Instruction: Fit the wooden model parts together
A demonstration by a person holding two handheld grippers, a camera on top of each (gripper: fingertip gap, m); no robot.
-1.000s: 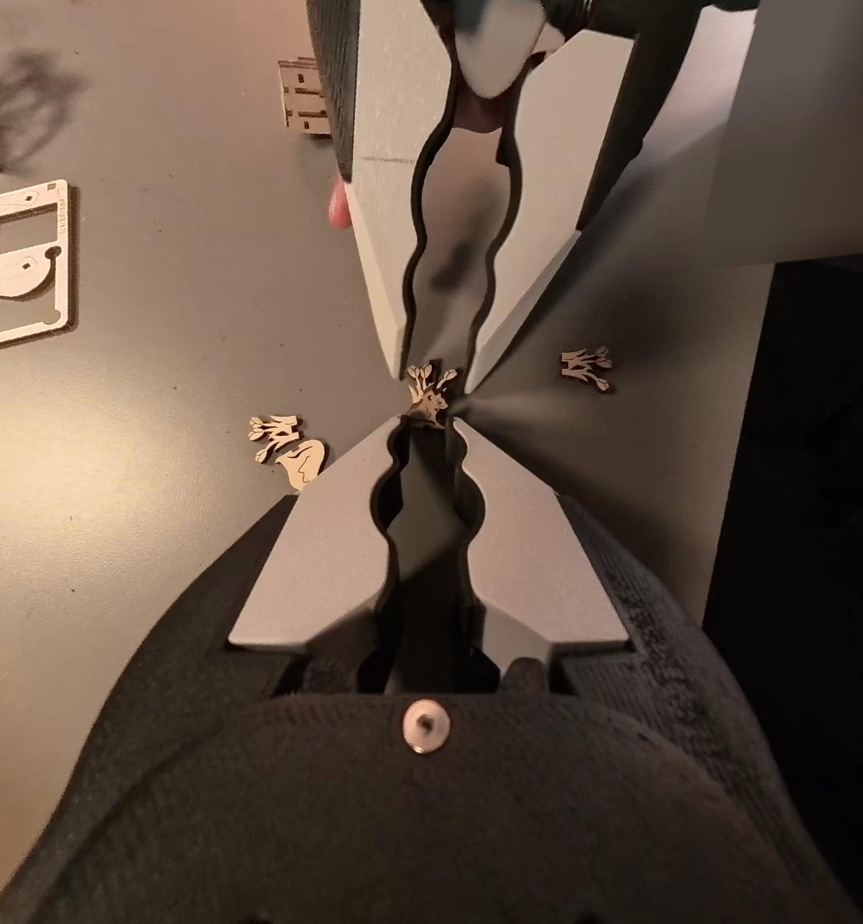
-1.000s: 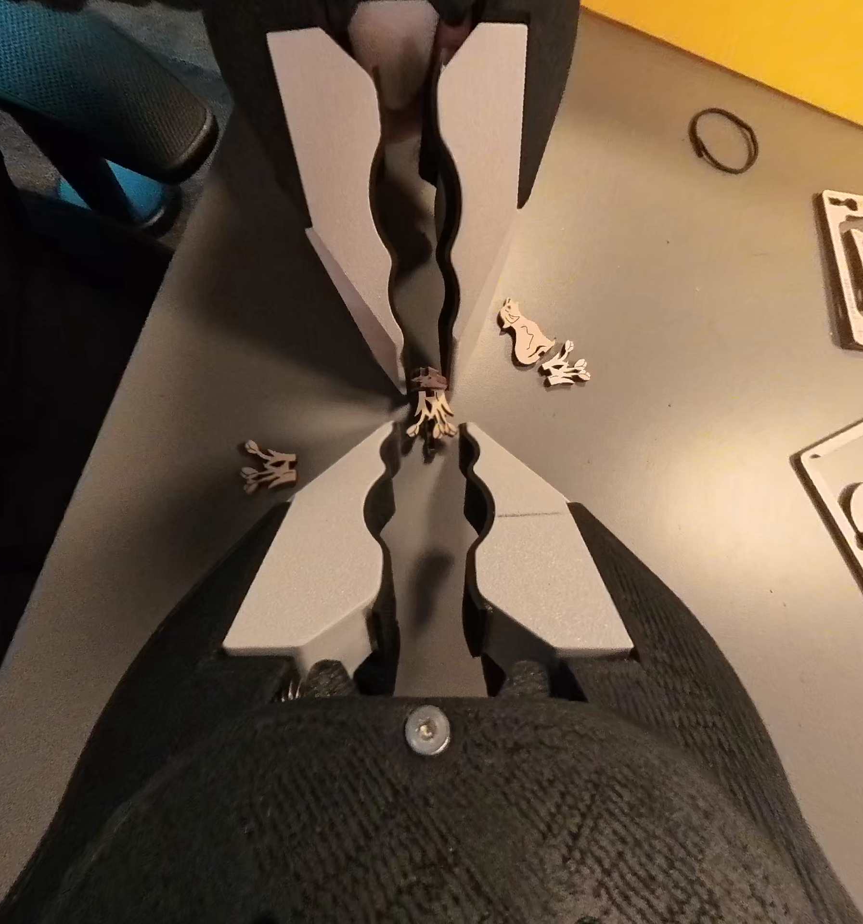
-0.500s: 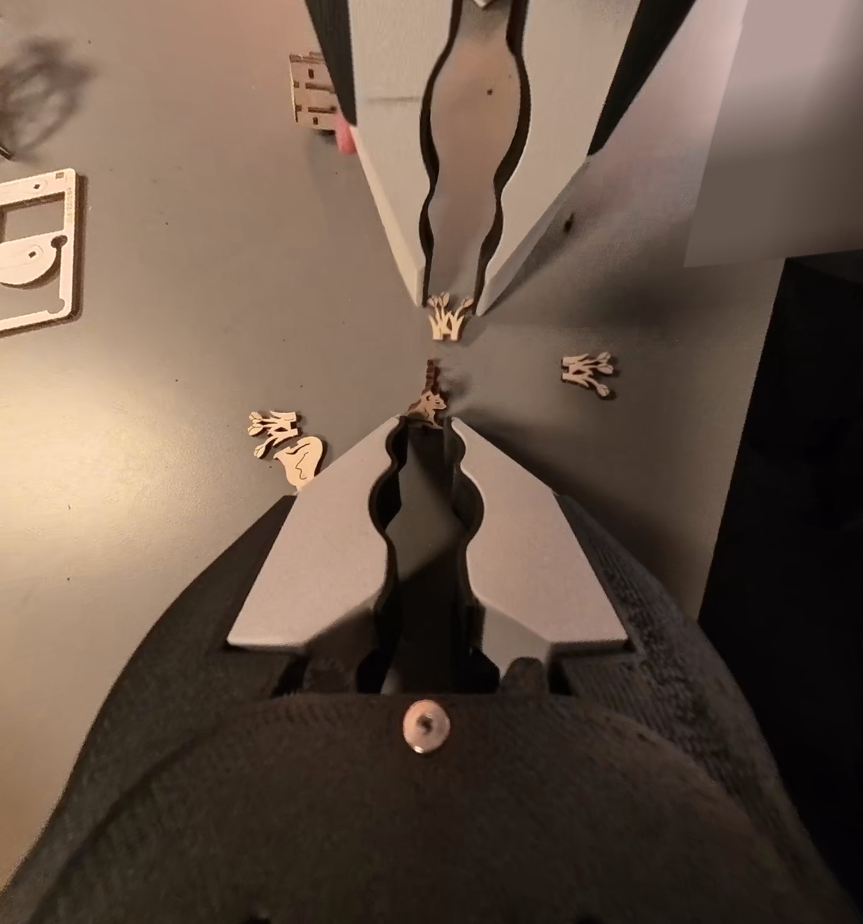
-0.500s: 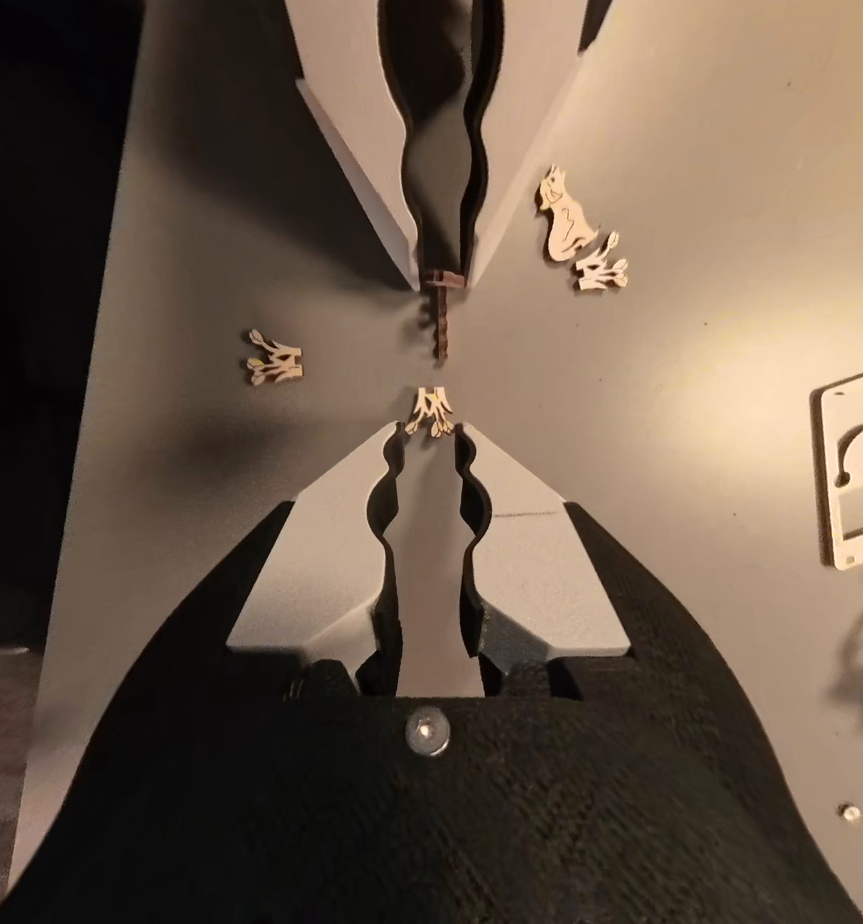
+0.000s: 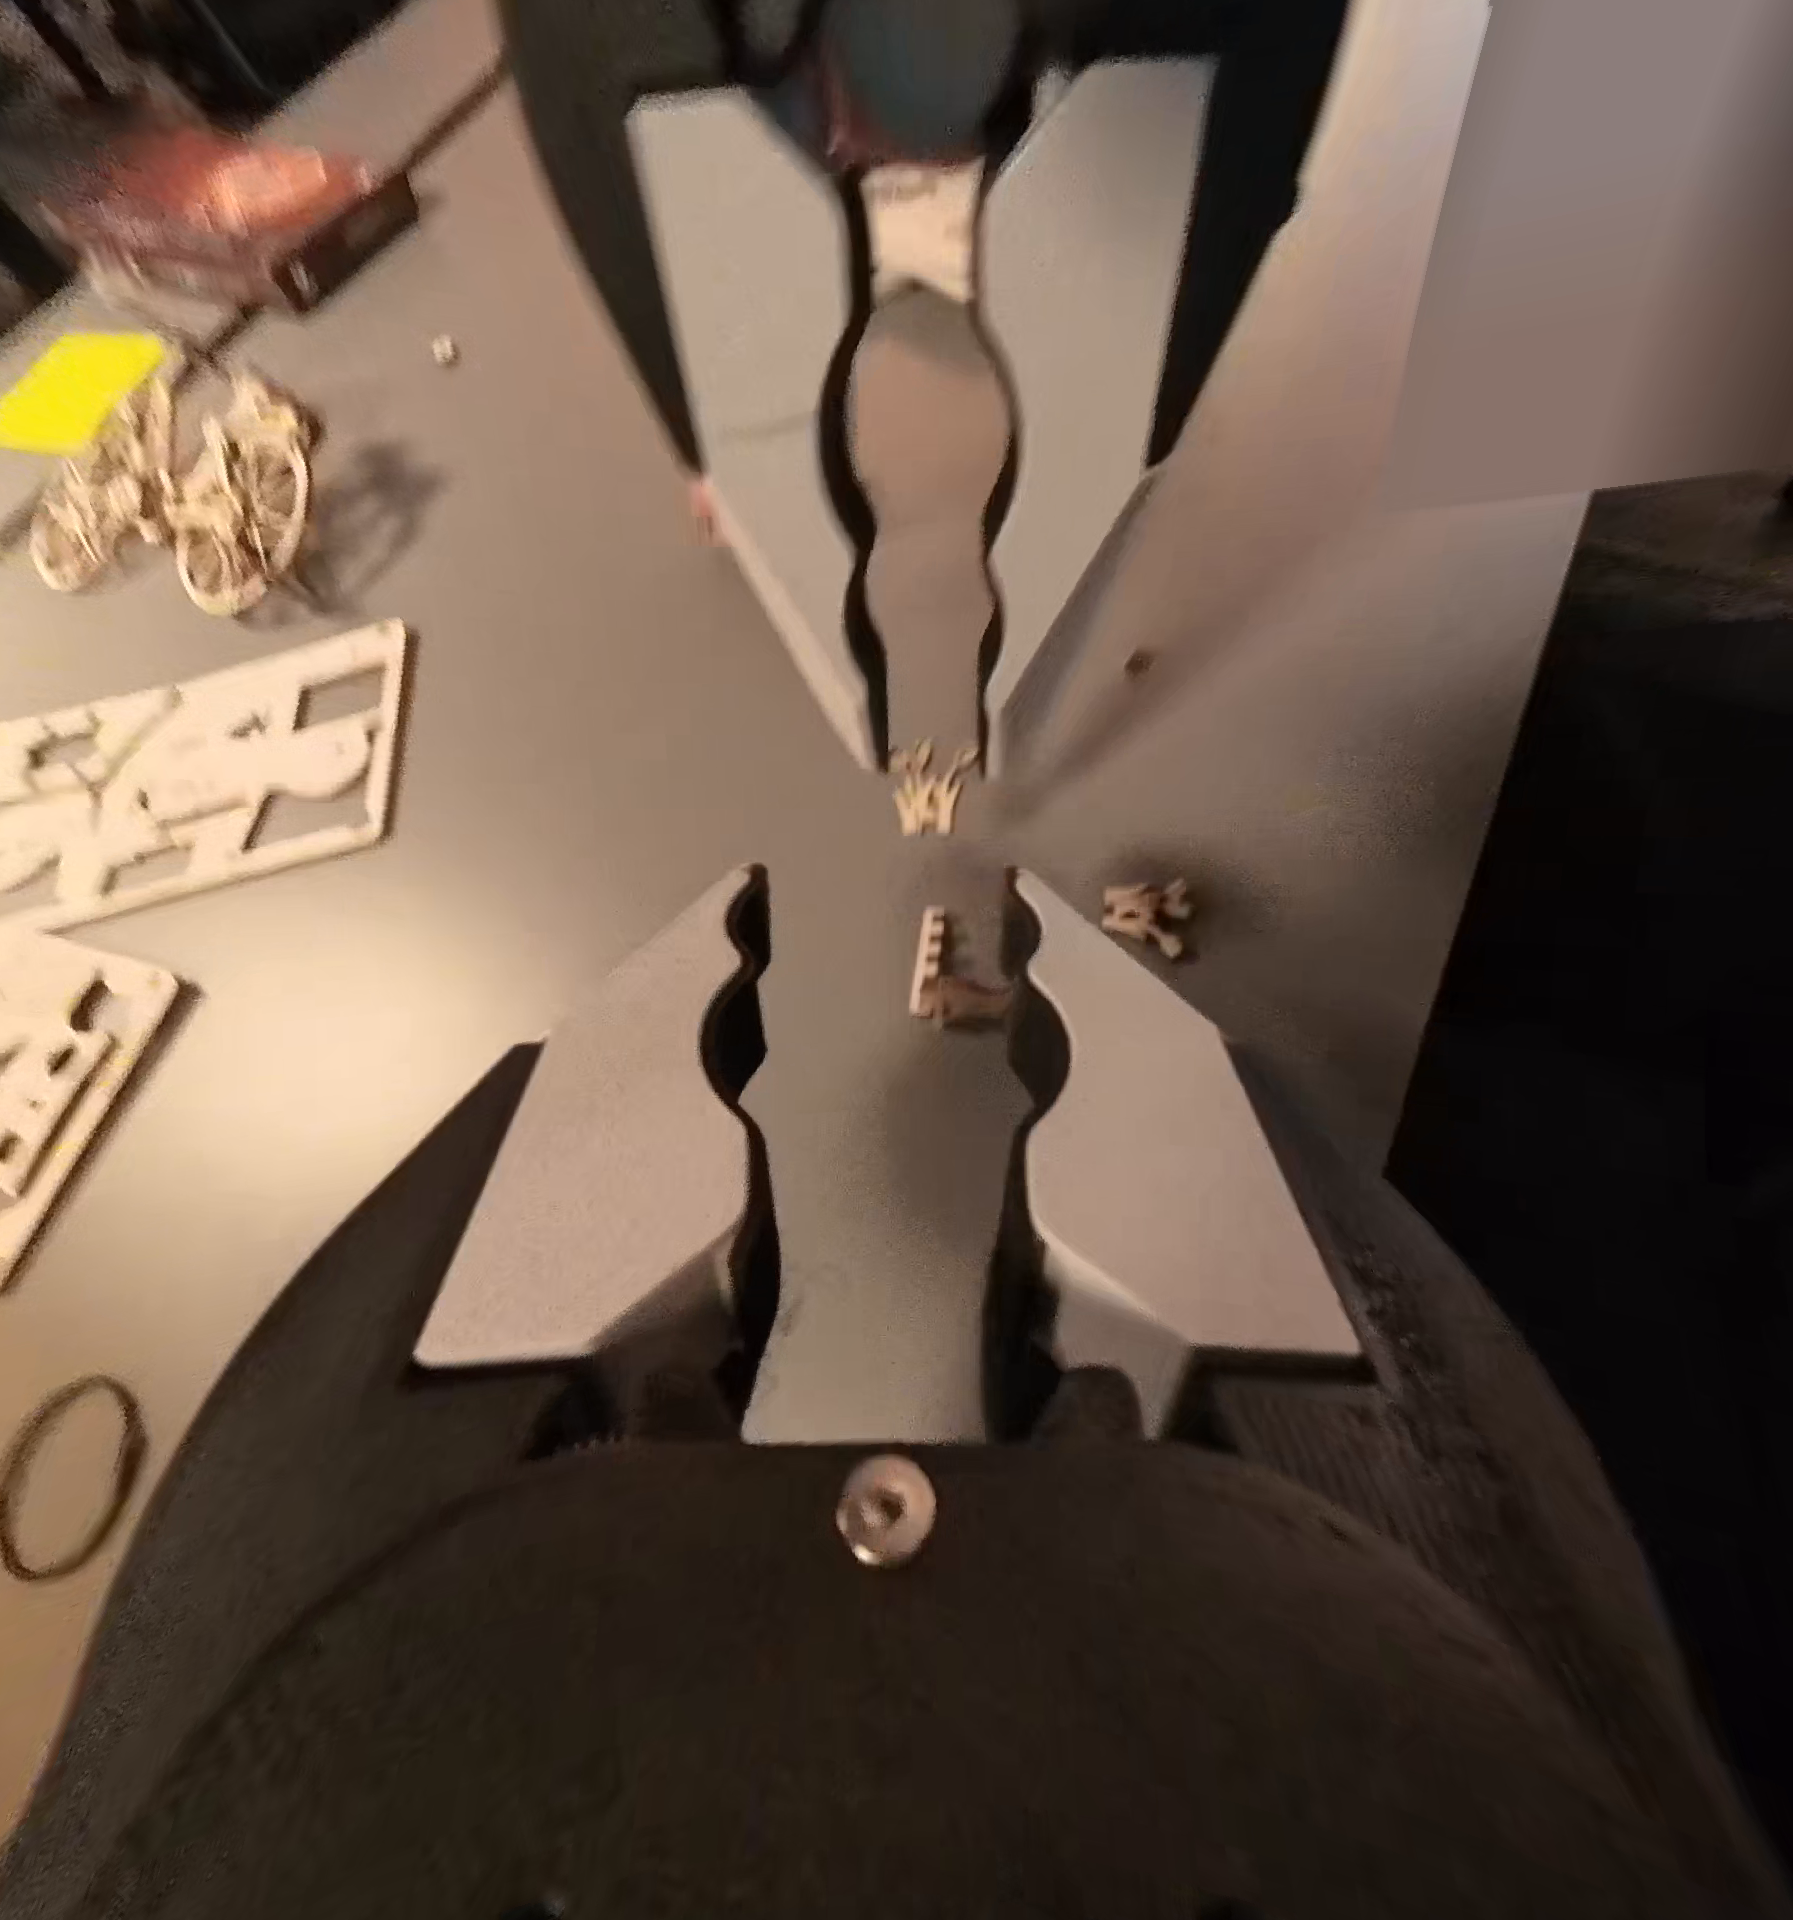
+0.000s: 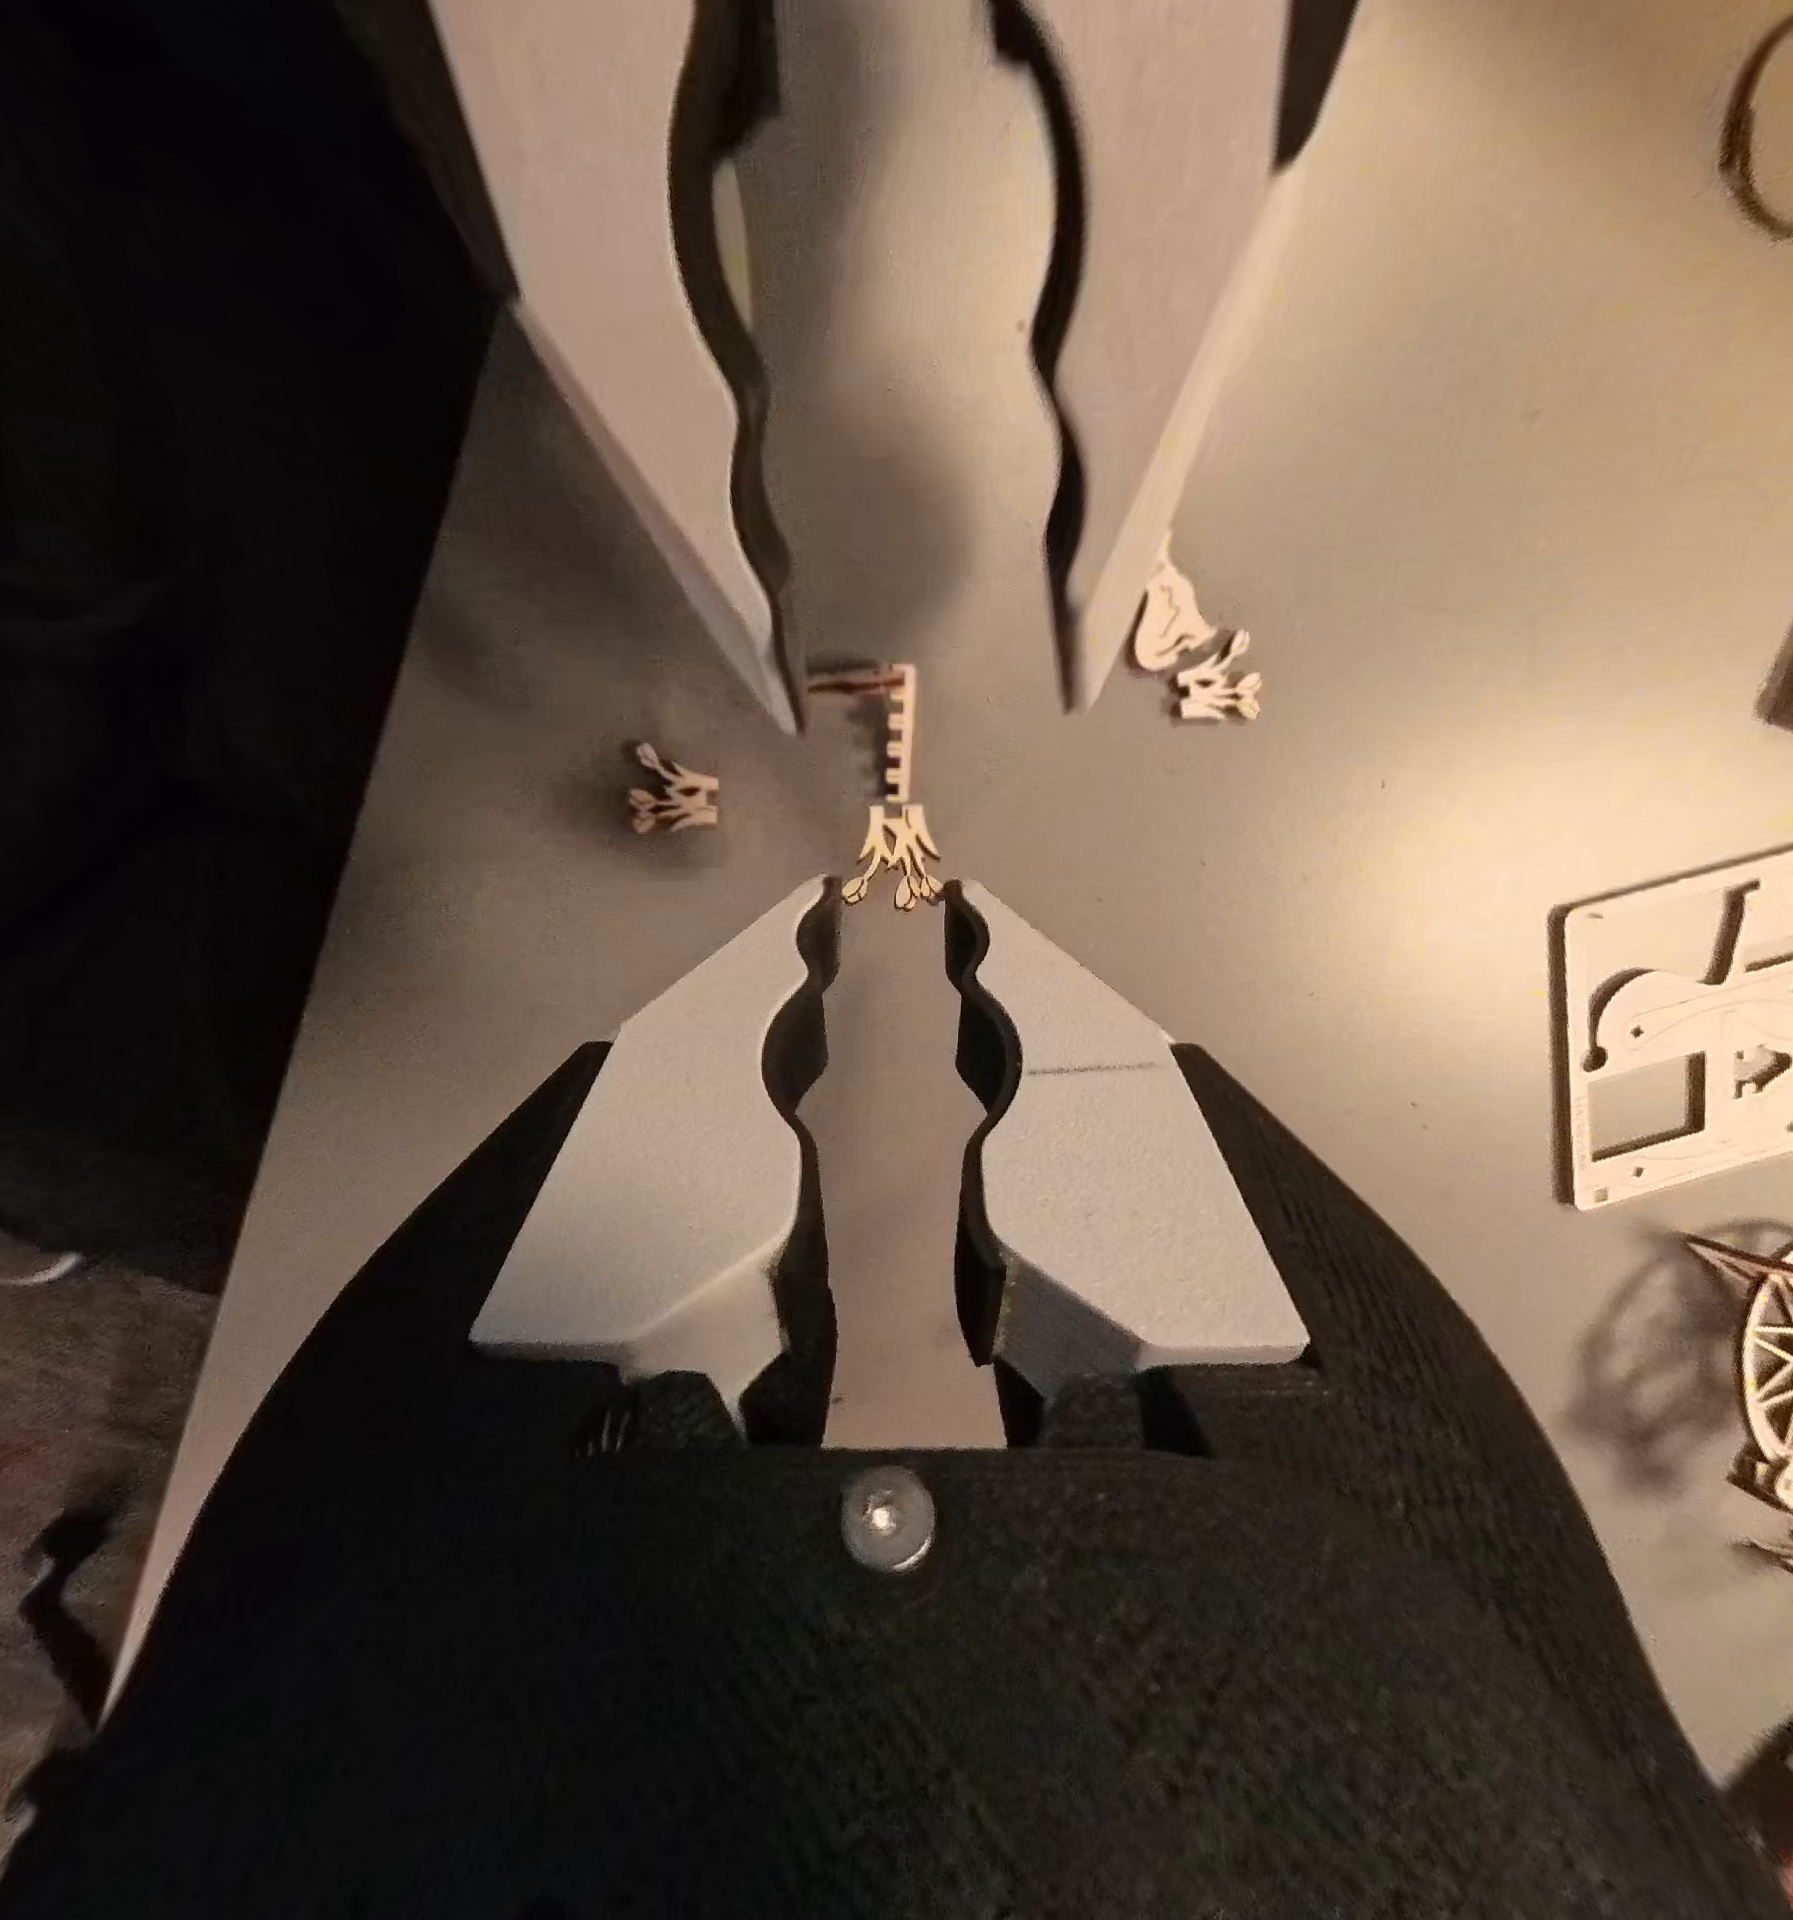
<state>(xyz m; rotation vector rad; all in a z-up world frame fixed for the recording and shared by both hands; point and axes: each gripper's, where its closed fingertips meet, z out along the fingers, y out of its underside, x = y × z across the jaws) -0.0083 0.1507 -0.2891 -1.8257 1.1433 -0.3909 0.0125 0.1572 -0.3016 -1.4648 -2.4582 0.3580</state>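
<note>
Pale wooden leaf-shaped model part (image 6: 894,858): pinched at its tips by the right gripper (image 6: 892,883), jaws closed down on it, part pointing forward off the fingertips. Same part seen from the left wrist view (image 5: 931,798), somewhat blurred there, at the tips of the far gripper.

Small notched wooden comb-like strip with a cross piece (image 6: 892,727): lies on the grey table (image 6: 1391,727) just ahead of the leaf part; whether the two touch, cannot tell. In the left wrist view the strip (image 5: 946,961) sits between the fingers of the left gripper (image 5: 887,883), close to that view's right-hand finger. Left jaws spread wide, nothing held between them.

The two grippers face each other tip to tip across the strip; left gripper (image 6: 928,686) fills the top of the right wrist view.

Loose pale wooden leaf-shaped cutout (image 6: 674,805) on the table near its dark edge, apart from the strip. Second leaf cutout (image 6: 1216,694) beside a small pale wooden animal-shaped piece (image 6: 1162,623), partly hidden behind a left finger.

Farther out: pale wooden punched-out part sheets (image 5: 185,769), a pale wooden wheeled model (image 5: 175,488), a dark elastic band (image 5: 66,1475), a yellow slip (image 5: 66,390). Left wrist view is motion-blurred.
</note>
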